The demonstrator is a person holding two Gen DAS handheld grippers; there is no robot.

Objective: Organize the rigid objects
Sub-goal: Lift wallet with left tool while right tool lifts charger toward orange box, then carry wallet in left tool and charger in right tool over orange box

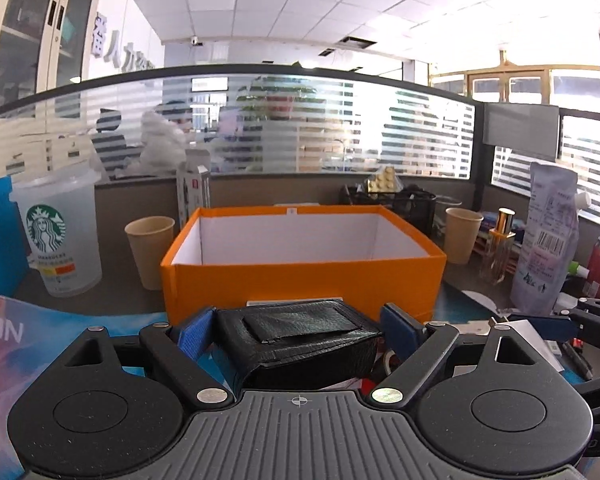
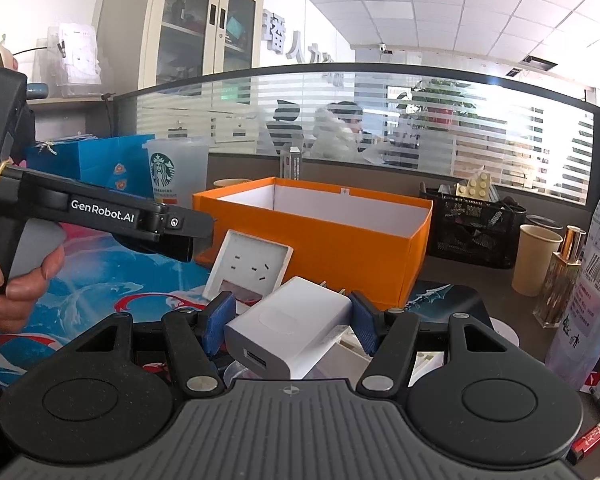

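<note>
While the orange box [image 1: 300, 276] is seen empty, a black leather case [image 1: 300, 338] is clamped in the left tool [image 1: 300, 328] and a white USB charger [image 2: 292, 330] in the right tool [image 2: 292, 318], both just before the box; other clutter is left on the bench [image 2: 452, 280].

Big orange box [image 1: 300, 276] straight ahead, open on top, nothing seen inside its white walls, so room to go in from above. Paper cup [image 1: 150, 250] and tall clear cup [image 1: 58, 236] close on its left side. Another paper cup [image 1: 462, 234], gold bottle [image 1: 500, 244] and tall pouch [image 1: 546, 240] crowding the right. Black mesh basket [image 2: 472, 228] behind. White socket plate [image 2: 250, 268] leaning in front of the box.
</note>
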